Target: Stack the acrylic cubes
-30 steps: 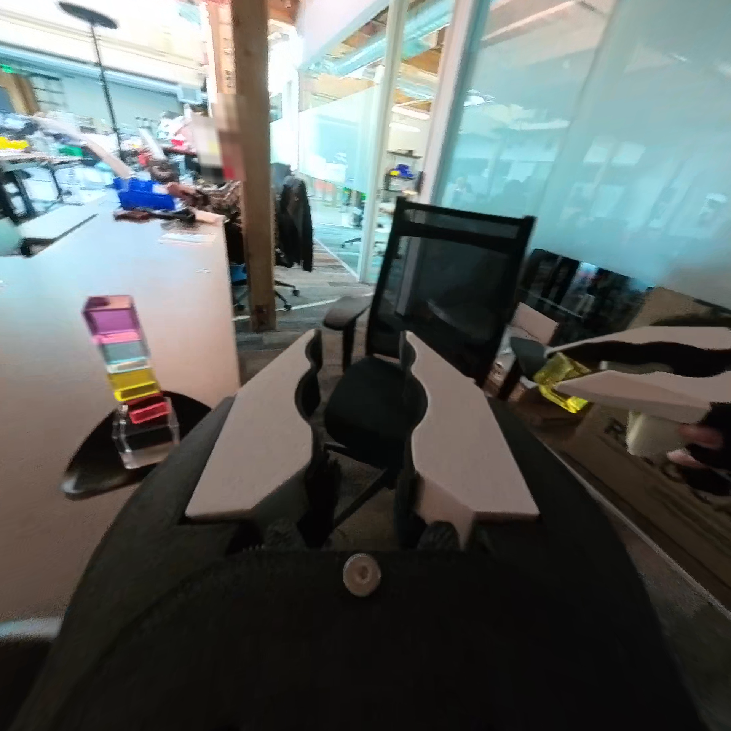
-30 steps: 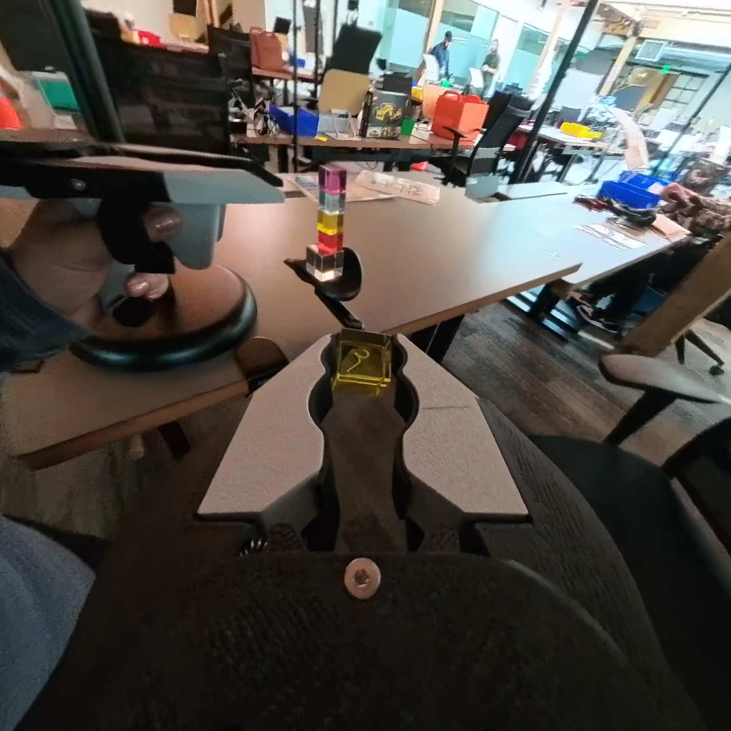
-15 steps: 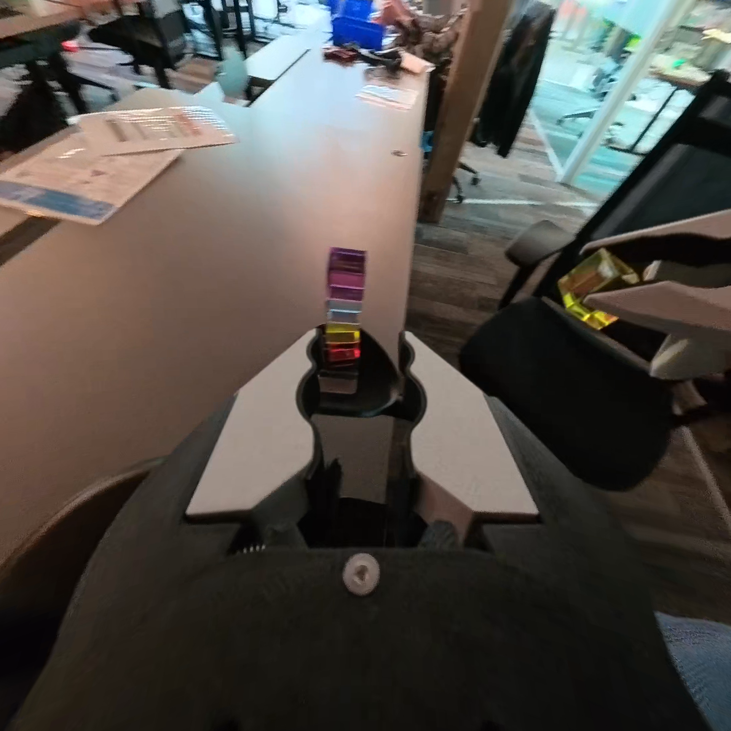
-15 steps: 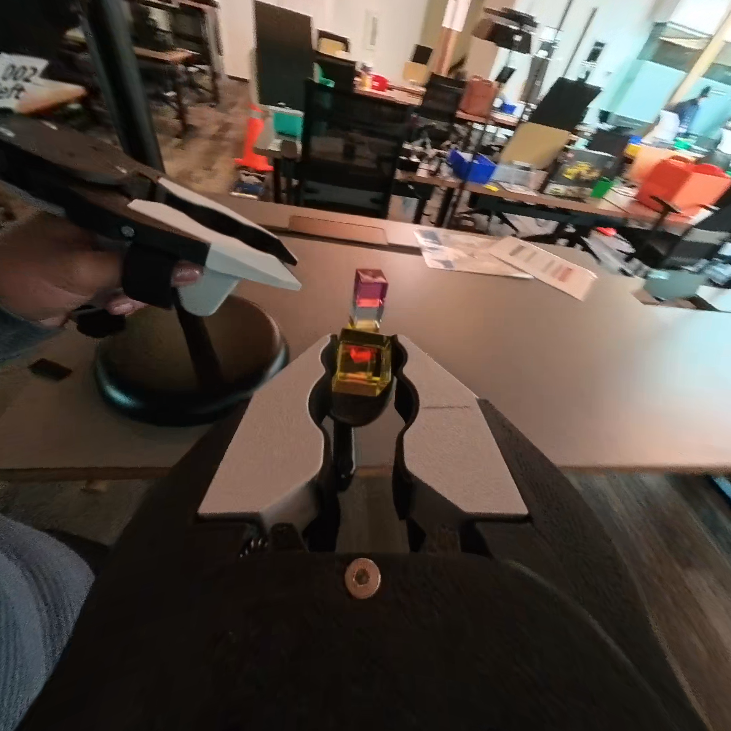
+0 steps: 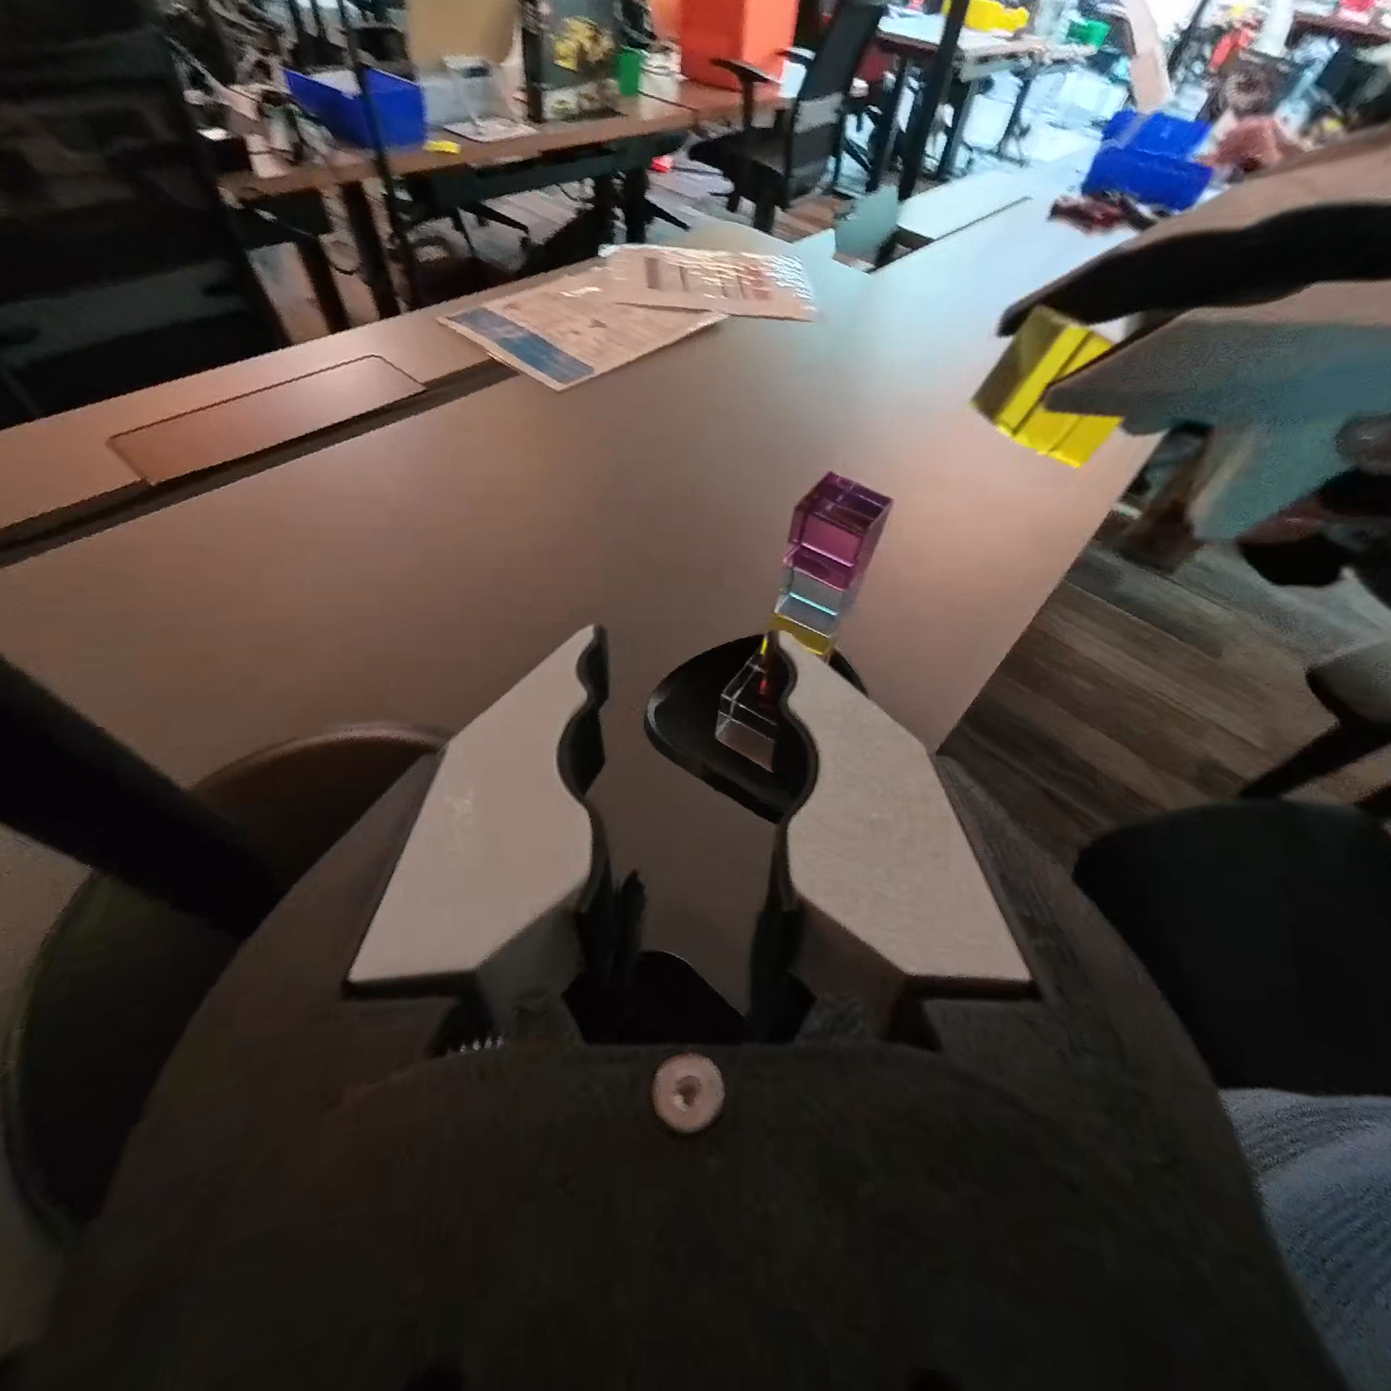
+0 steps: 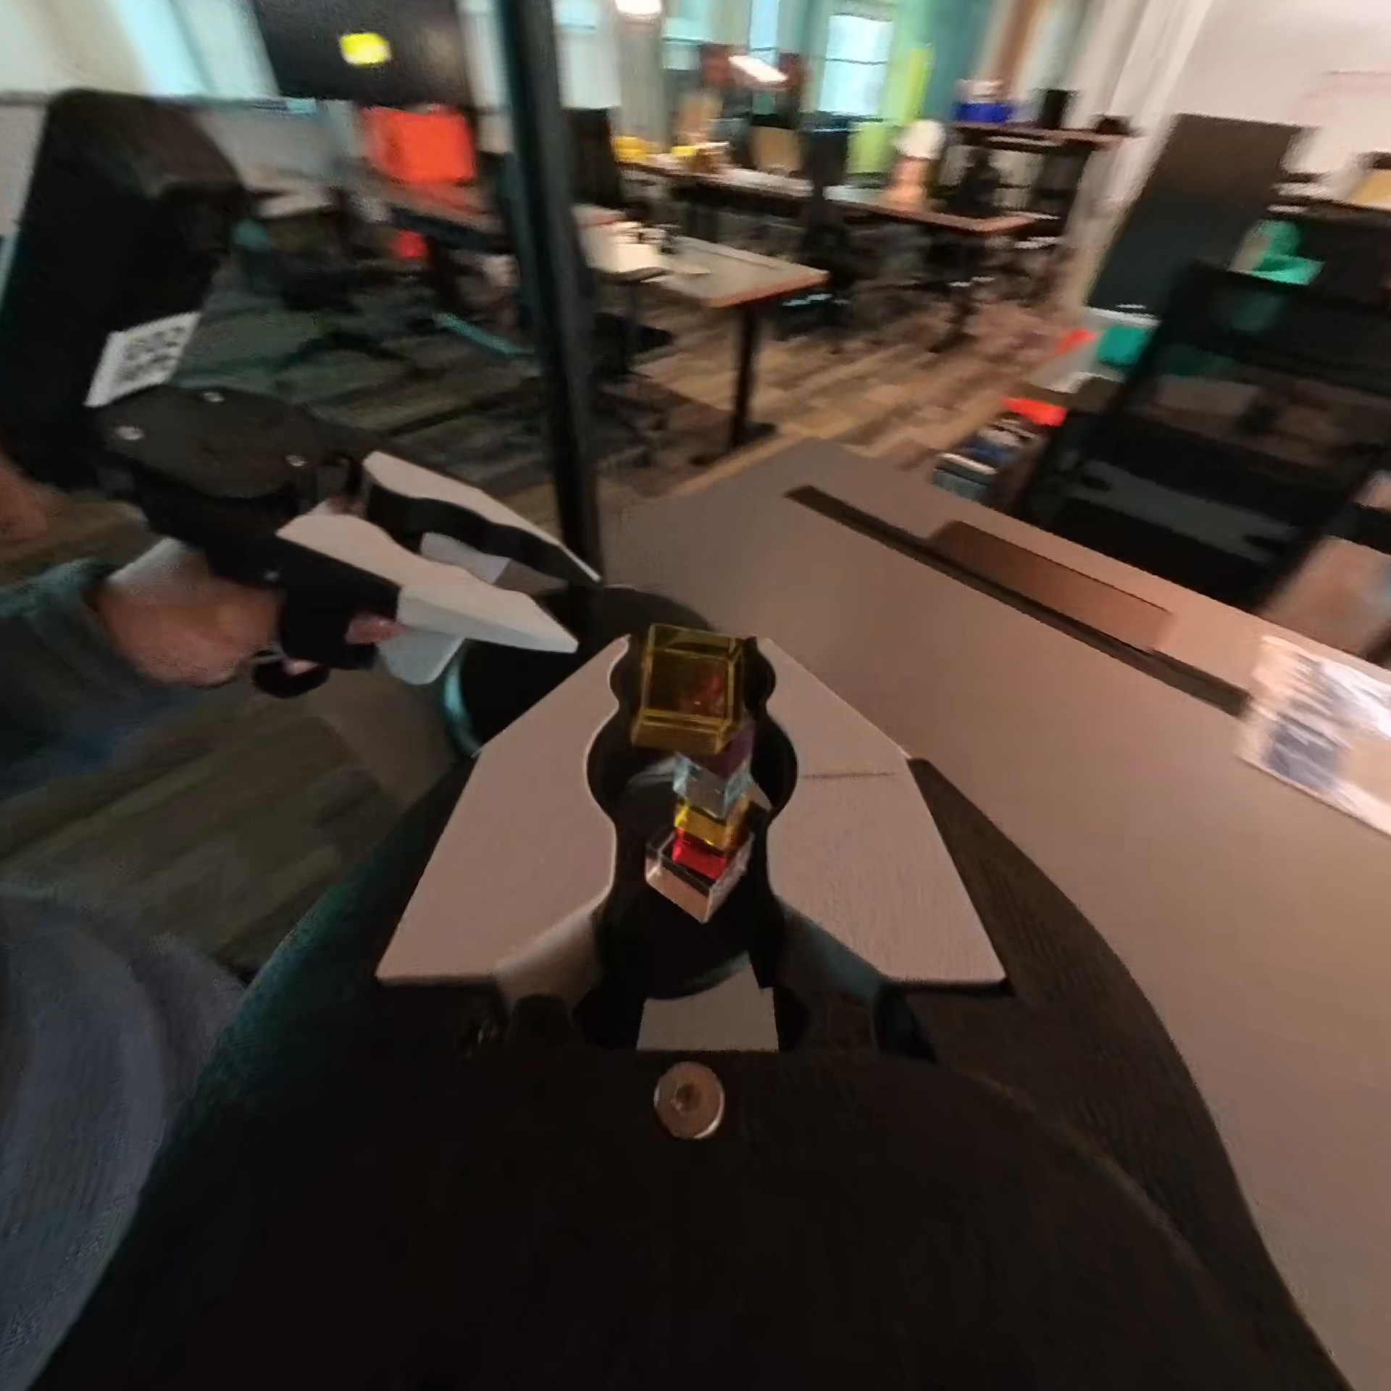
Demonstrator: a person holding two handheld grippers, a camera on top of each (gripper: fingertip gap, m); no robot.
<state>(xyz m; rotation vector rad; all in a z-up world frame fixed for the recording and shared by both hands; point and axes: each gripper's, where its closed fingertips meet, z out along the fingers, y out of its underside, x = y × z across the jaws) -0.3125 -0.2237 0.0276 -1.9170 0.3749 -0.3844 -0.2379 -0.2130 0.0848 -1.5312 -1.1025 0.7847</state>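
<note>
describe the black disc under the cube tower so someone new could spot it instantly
Start at the long pale table and find the tower of see-through coloured cubes near its right edge. The black disc lies flat on the table under the tower's clear bottom cube, just ahead of the open left tongs. It is the only dark, flat, rounded thing among bright cubes.

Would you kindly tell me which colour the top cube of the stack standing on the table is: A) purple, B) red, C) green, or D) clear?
A: in the left wrist view the stack of cubes on the table is topped by a purple cube, above a pale bluish one and a yellow one.
</note>
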